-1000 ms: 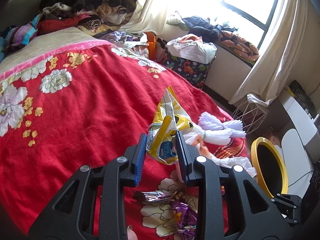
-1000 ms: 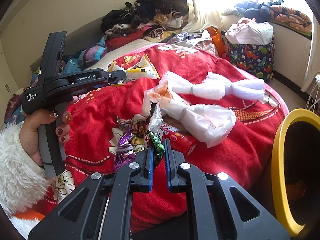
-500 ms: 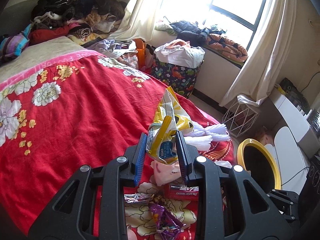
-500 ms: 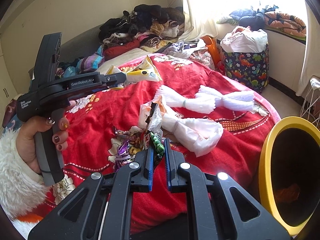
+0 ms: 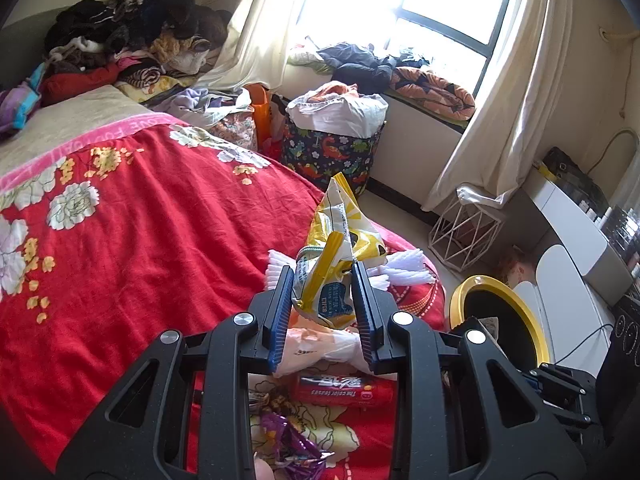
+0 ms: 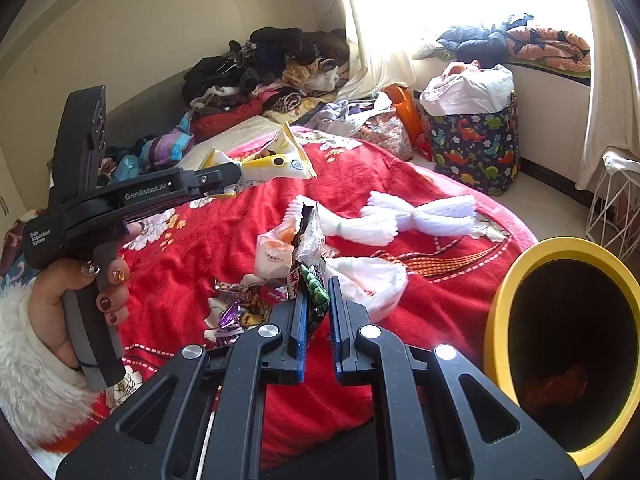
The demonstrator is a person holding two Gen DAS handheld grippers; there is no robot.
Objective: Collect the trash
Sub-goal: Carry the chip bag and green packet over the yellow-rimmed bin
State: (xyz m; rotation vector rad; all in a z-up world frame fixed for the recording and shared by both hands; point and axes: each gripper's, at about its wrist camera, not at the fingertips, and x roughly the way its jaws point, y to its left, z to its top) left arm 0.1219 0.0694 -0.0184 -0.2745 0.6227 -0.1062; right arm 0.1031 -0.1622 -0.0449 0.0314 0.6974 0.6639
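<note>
Since a second ago both held pieces have been lifted higher above the red blanket point(image 5: 132, 240): the yellow snack bag point(image 5: 340, 256) is clamped in the left gripper point(image 5: 322, 280) at frame centre, and the dark wrapper point(image 6: 310, 264) is pinched in the nearly closed right gripper point(image 6: 318, 300). The wrapper's print is hard to read, and the yellow-rimmed bin point(image 6: 520, 280) is cut off at lower right. Two grippers, two white tissue bundles and one bin are counted.

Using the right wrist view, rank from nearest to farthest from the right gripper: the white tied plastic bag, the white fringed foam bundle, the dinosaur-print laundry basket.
1. White tied plastic bag: on the bedspread just beyond the right gripper.
2. White fringed foam bundle: mid-bed, farther back.
3. Dinosaur-print laundry basket: on the floor past the bed, upper right.
</note>
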